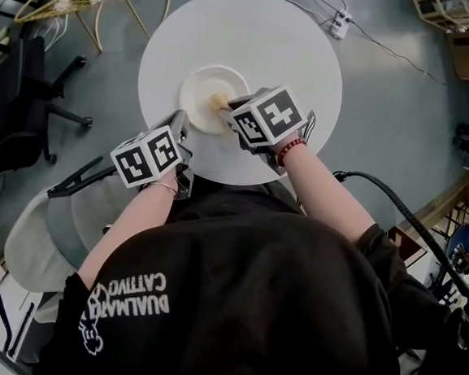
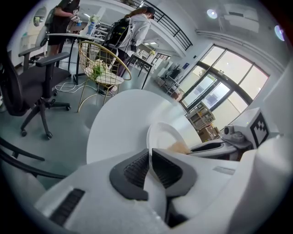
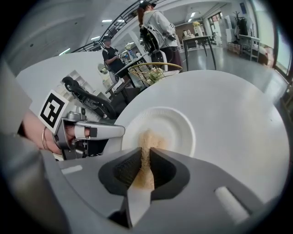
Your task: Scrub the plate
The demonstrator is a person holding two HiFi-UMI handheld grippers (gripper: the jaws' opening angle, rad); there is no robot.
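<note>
Head view: plate [image 1: 206,90] gripped, sponge [image 1: 219,102] on it

The plate lies on the round table [image 1: 295,49], just above the frame's centre. The left gripper [image 2: 150,157] is clamped on the plate's near rim, which runs between its pads. The right gripper [image 3: 145,157] pinches a tan sponge at lower centre of the right gripper view. The sponge's far end lies on the plate's inner surface.

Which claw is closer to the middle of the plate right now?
Right. The right claw holds the tan scrubber on the middle of the plate; the left claw clamps its rim.
</note>
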